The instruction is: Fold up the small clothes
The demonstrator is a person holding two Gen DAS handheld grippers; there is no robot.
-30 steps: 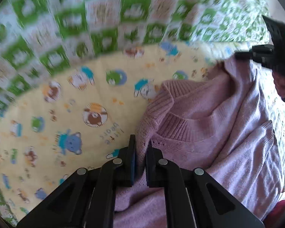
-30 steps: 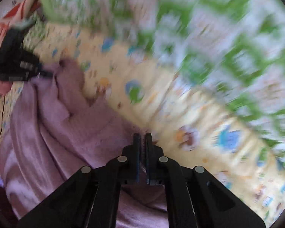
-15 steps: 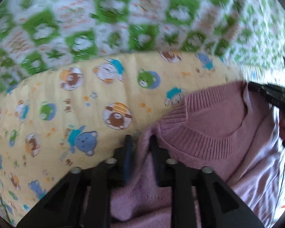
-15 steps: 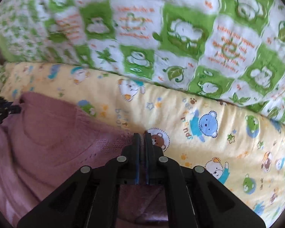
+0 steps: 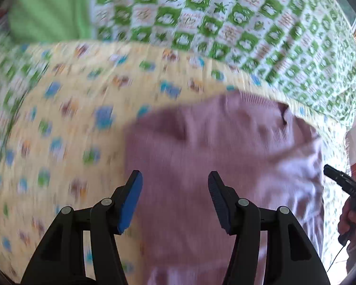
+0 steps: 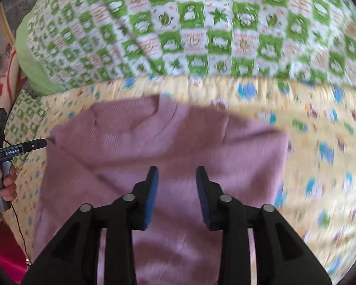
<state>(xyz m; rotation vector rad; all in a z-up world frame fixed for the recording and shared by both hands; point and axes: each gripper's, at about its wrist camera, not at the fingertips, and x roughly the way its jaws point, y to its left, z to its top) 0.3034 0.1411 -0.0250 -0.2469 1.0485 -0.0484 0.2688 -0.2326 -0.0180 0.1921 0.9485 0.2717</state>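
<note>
Sweater [image 5: 225,166] let go since a second ago: left gripper [image 5: 174,200] opening wide, right gripper [image 6: 176,196] opening narrower, nothing pinched between either. Now spread mid-frame on yellow blanket [image 5: 59,142]; likely laid out for folding. "GenRobot.AI" legible at left edge, right view.

— What are we seeing ahead of the fingers?
— We're looking at a yellow cartoon-print sheet [image 6: 320,166], blurred, with a green-and-white checked quilt [image 6: 201,35] lying beyond it in daylight.
</note>
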